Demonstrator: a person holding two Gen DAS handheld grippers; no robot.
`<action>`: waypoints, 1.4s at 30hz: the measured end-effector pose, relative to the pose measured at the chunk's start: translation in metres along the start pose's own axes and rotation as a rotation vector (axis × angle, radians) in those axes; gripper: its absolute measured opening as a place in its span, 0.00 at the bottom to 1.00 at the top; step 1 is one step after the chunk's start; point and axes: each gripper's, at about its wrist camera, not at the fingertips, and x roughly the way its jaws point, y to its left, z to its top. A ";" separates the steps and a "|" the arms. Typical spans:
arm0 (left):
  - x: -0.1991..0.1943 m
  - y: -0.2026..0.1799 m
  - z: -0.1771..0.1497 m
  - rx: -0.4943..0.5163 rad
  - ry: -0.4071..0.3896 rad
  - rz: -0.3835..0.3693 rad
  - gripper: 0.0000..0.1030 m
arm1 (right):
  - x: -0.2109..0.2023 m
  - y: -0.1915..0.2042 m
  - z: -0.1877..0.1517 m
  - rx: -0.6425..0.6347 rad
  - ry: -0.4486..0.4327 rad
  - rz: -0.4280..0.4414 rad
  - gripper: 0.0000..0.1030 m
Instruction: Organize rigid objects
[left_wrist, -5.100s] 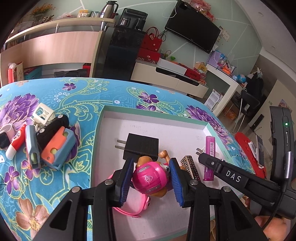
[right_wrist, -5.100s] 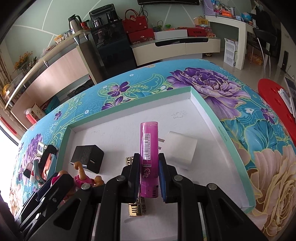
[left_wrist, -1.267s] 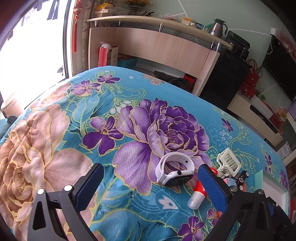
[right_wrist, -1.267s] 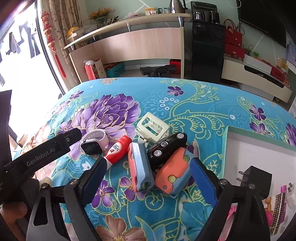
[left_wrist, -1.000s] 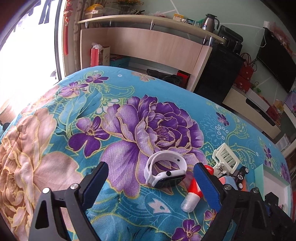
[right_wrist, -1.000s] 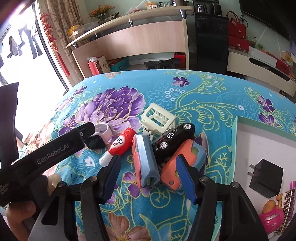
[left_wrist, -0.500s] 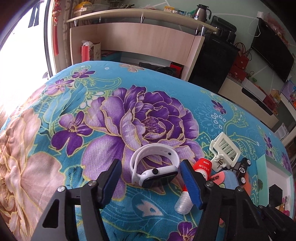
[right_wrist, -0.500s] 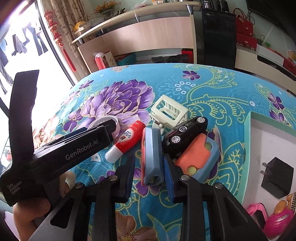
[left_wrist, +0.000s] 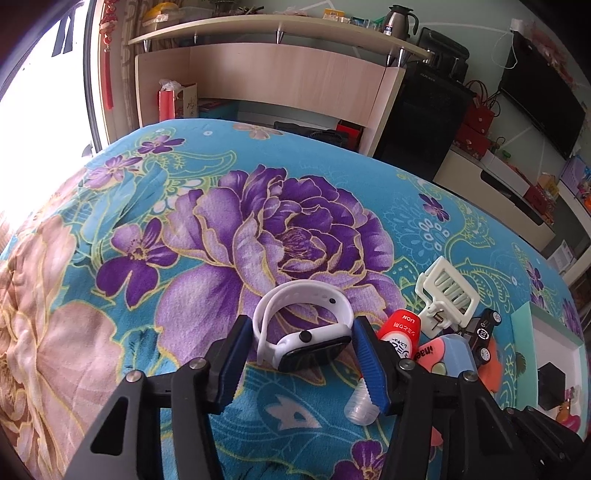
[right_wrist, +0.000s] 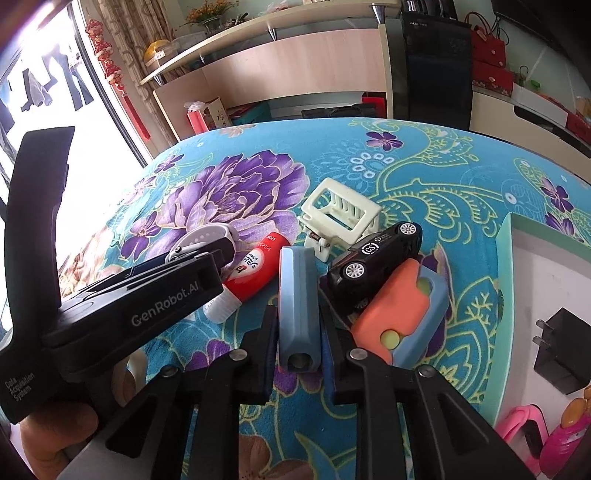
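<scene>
A white smartwatch (left_wrist: 303, 332) lies on the flowered cloth, right between the blue pads of my left gripper (left_wrist: 301, 354). Its jaws are closing and the pads touch the watch's two sides. My right gripper (right_wrist: 299, 354) is closing too, its pads pressed on a long blue bar-shaped case (right_wrist: 297, 306). Beside that case lie a red tube with a white cap (right_wrist: 255, 273), a cream clip (right_wrist: 340, 214), a black toy car (right_wrist: 376, 254) and an orange and blue case (right_wrist: 399, 310). In the left wrist view, the tube (left_wrist: 399, 328) and the clip (left_wrist: 447, 291) sit right of the watch.
A white tray with a green rim (right_wrist: 502, 266) stands at the right and holds a black charger (right_wrist: 557, 350) and a pink toy (right_wrist: 569, 439). The left gripper's black body (right_wrist: 147, 295) and a hand (right_wrist: 55, 424) fill the left of the right wrist view. Shelves and cabinets stand behind.
Both pairs of jaws have narrowed from wide apart. The left pads have come in to the watch's sides, and the right pads have closed onto the blue case. Neither hand has shifted much.
</scene>
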 end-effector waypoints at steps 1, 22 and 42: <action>-0.001 0.000 0.000 -0.002 0.000 0.000 0.57 | 0.000 0.000 0.000 0.001 -0.002 -0.001 0.20; -0.047 -0.012 0.011 0.021 -0.115 -0.013 0.57 | -0.054 -0.019 0.009 0.058 -0.126 -0.014 0.20; -0.088 -0.118 -0.001 0.212 -0.170 -0.220 0.57 | -0.133 -0.138 -0.006 0.304 -0.215 -0.291 0.20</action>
